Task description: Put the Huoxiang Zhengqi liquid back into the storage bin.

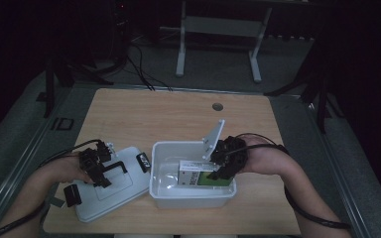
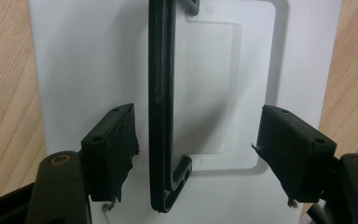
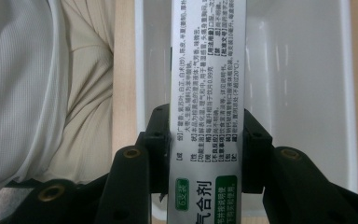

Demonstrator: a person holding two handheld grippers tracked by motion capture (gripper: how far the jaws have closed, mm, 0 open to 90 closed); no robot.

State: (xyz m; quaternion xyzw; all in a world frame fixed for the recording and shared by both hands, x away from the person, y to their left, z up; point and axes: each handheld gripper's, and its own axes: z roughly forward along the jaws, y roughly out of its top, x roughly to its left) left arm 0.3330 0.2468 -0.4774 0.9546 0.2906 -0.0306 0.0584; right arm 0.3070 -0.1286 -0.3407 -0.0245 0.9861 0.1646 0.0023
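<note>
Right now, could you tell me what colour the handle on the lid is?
Black, against the white lid; the handle shows best in the left gripper view.

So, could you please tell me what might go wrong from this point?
The right gripper pinches the box only across its narrow sides, so it might twist or slip while over the tub. The left gripper is open astride the lid handle, off-centre; closing now could skid the lid on the table.
</note>
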